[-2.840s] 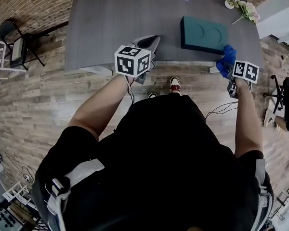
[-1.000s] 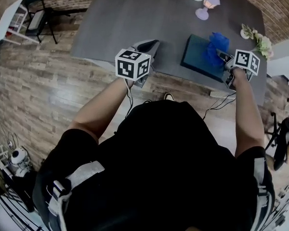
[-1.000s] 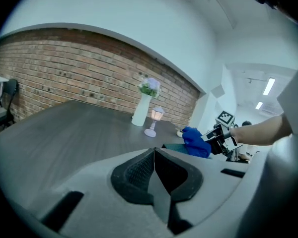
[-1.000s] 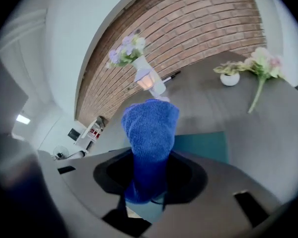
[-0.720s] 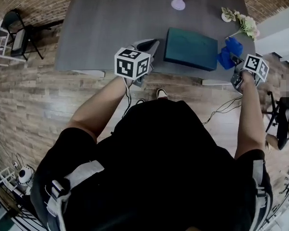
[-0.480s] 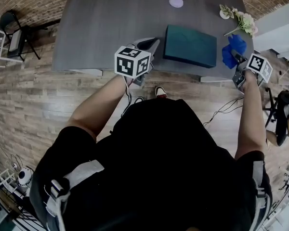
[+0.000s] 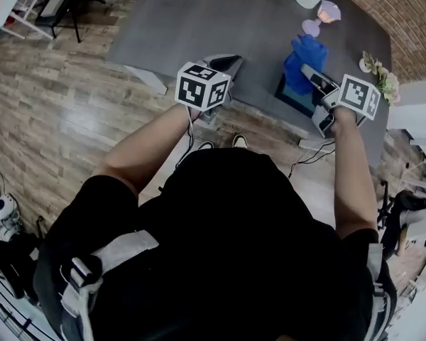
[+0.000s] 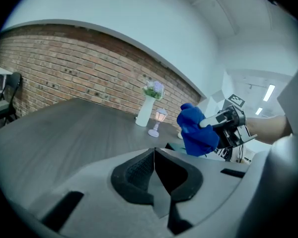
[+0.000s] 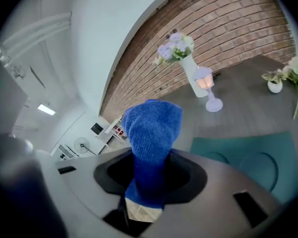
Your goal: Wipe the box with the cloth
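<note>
Left tongs (image 7: 224,62) pressed together, empty; right tongs (image 7: 307,72), arm outstretched, pinch the cloth (image 7: 298,61).

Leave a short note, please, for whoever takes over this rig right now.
Left gripper: jaws together, empty, at the near edge of the grey table.
Right gripper: shut on the blue cloth, which it holds over the teal box; whether they touch is unclear.
The box lies flat on the table, to the right of the left gripper.
Done: the cloth is gripped and at the box. How much has been wiped does not show.
Left: lower the cloth and wipe the box's top.
</note>
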